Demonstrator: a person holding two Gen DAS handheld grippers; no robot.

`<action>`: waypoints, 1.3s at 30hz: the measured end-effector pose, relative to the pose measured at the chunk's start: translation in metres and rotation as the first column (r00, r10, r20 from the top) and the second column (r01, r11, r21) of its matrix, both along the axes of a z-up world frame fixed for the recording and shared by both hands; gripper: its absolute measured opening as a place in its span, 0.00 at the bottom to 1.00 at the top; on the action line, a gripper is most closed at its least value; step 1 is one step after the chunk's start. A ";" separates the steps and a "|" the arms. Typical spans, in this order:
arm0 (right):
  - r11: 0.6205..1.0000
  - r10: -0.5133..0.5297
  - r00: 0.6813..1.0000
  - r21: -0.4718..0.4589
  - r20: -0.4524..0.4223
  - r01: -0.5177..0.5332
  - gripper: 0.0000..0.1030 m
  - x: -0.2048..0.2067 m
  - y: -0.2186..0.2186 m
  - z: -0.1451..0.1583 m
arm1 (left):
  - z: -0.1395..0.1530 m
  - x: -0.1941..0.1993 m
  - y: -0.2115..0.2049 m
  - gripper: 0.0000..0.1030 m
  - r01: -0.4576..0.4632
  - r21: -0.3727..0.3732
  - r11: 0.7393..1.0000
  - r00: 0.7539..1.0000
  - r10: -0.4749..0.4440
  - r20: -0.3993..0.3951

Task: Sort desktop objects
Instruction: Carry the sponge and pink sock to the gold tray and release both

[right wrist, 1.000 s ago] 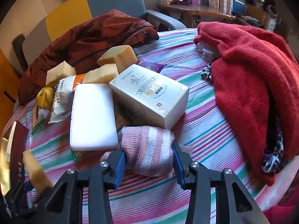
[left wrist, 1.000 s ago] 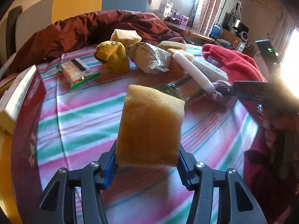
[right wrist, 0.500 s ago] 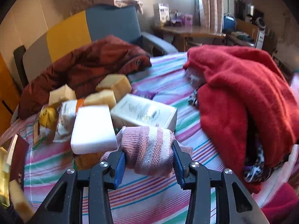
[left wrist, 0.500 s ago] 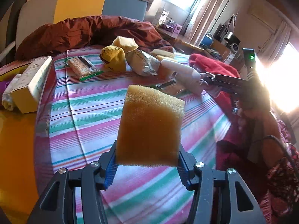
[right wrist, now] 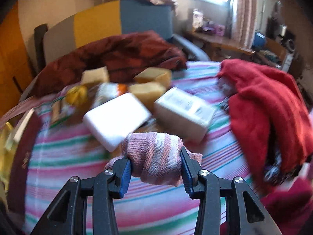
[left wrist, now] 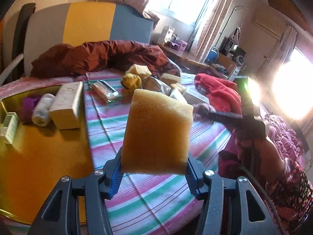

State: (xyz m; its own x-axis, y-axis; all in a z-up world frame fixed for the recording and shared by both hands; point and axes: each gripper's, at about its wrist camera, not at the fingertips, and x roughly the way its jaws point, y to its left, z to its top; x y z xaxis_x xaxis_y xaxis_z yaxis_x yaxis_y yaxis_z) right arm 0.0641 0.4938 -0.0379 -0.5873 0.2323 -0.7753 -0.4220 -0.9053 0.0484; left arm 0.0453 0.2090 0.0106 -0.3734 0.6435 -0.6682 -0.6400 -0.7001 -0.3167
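The left tool [left wrist: 154, 173] squeezes a yellow sponge [left wrist: 157, 133] between its two blue pads and holds it up in the air above the striped cloth [left wrist: 156, 199]. The sponge stands up tall and tilts a little. To the left of it is a yellow tray [left wrist: 39, 156]. In the tray lie a cream box [left wrist: 66, 105], a white roll [left wrist: 43, 108], something purple [left wrist: 27, 107] and a small green box [left wrist: 9, 125].

The right tool [right wrist: 155, 173] grips a rolled pink and white sock [right wrist: 156, 156] and holds it up above the cloth. The picture from this tool is blurry. Just behind the sock lie a white block [right wrist: 115, 120] and a pale box [right wrist: 183, 112], side by side. Behind them are more yellow sponges [right wrist: 154, 76] and a snack bag [right wrist: 108, 94]. A red towel [right wrist: 268, 105] is heaped on the right. A dark red jacket [right wrist: 117, 58] lies at the back, near a chair [right wrist: 109, 21].
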 end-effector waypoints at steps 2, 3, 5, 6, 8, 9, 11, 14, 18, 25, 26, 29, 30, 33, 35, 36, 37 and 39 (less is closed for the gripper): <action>0.999 0.019 1.000 -0.032 0.008 -0.019 0.43 0.002 -0.015 -0.004 | 0.001 -0.002 -0.009 0.54 -0.013 -0.008 1.000 1.000 0.013 -0.007; 0.998 0.029 1.000 -0.048 0.008 -0.029 0.43 0.002 -0.023 -0.006 | 0.000 -0.003 -0.013 0.54 -0.018 -0.010 1.000 1.000 0.018 -0.005; 0.995 0.055 0.998 -0.079 0.009 -0.055 0.43 0.003 -0.041 -0.010 | -0.001 -0.006 -0.021 0.54 -0.026 -0.007 1.000 1.000 0.026 0.004; 0.994 0.064 0.998 -0.086 0.015 -0.062 0.43 0.002 -0.048 -0.011 | -0.001 -0.007 -0.027 0.54 -0.032 -0.005 0.999 0.999 0.032 0.008; 0.992 0.076 0.997 -0.105 0.019 -0.074 0.43 0.001 -0.063 -0.013 | -0.001 -0.009 -0.036 0.54 -0.045 -0.001 0.999 0.999 0.045 0.010; 0.988 0.092 0.996 -0.124 0.007 -0.091 0.43 0.001 -0.071 -0.011 | 0.000 -0.010 -0.042 0.54 -0.053 0.000 0.999 0.999 0.053 0.009; 0.983 0.119 0.993 -0.138 -0.012 -0.120 0.43 -0.001 -0.086 -0.007 | 0.001 -0.012 -0.053 0.54 -0.072 0.003 0.997 0.997 0.072 0.008; 0.975 0.166 0.985 -0.143 -0.046 -0.171 0.43 -0.006 -0.115 0.006 | 0.002 -0.019 -0.068 0.54 -0.100 0.000 0.995 0.995 0.100 0.019; 0.957 0.242 0.966 -0.143 -0.086 -0.252 0.44 -0.020 -0.153 0.025 | -0.001 -0.034 -0.092 0.54 -0.147 -0.013 0.989 0.988 0.148 0.036; 0.908 0.393 0.914 -0.119 -0.100 -0.403 0.44 -0.054 -0.219 0.046 | -0.010 -0.067 -0.128 0.55 -0.214 -0.068 0.974 0.972 0.220 0.087; 0.902 0.407 0.909 -0.119 -0.093 -0.416 0.44 -0.059 -0.229 0.046 | -0.014 -0.074 -0.133 0.55 -0.222 -0.091 0.971 0.968 0.231 0.098; 0.880 0.451 0.891 -0.140 -0.056 -0.454 0.44 -0.075 -0.257 0.043 | -0.027 -0.090 -0.144 0.55 -0.236 -0.161 0.958 0.957 0.258 0.133; 0.872 0.465 0.884 -0.147 -0.047 -0.467 0.44 -0.080 -0.265 0.041 | -0.033 -0.094 -0.148 0.55 -0.251 -0.201 0.947 0.950 0.281 0.137; 0.851 0.506 0.863 -0.159 -0.014 -0.501 0.44 -0.098 -0.289 0.035 | -0.046 -0.108 -0.166 0.55 -0.292 -0.243 0.925 0.925 0.338 0.175; 0.841 0.521 0.853 -0.173 0.000 -0.513 0.44 -0.111 -0.301 0.030 | -0.050 -0.114 -0.173 0.55 -0.311 -0.266 0.912 0.914 0.365 0.180; 0.839 0.523 0.852 -0.179 0.006 -0.514 0.44 -0.120 -0.306 0.027 | -0.051 -0.118 -0.177 0.55 -0.321 -0.284 0.903 0.911 0.376 0.167; 0.838 0.524 0.851 -0.185 0.010 -0.514 0.44 -0.127 -0.310 0.025 | -0.052 -0.121 -0.178 0.55 -0.322 -0.307 0.895 0.912 0.381 0.154; 0.840 0.520 0.854 -0.197 0.018 -0.506 0.44 -0.143 -0.317 0.020 | -0.057 -0.128 -0.179 0.56 -0.321 -0.355 0.878 0.911 0.389 0.137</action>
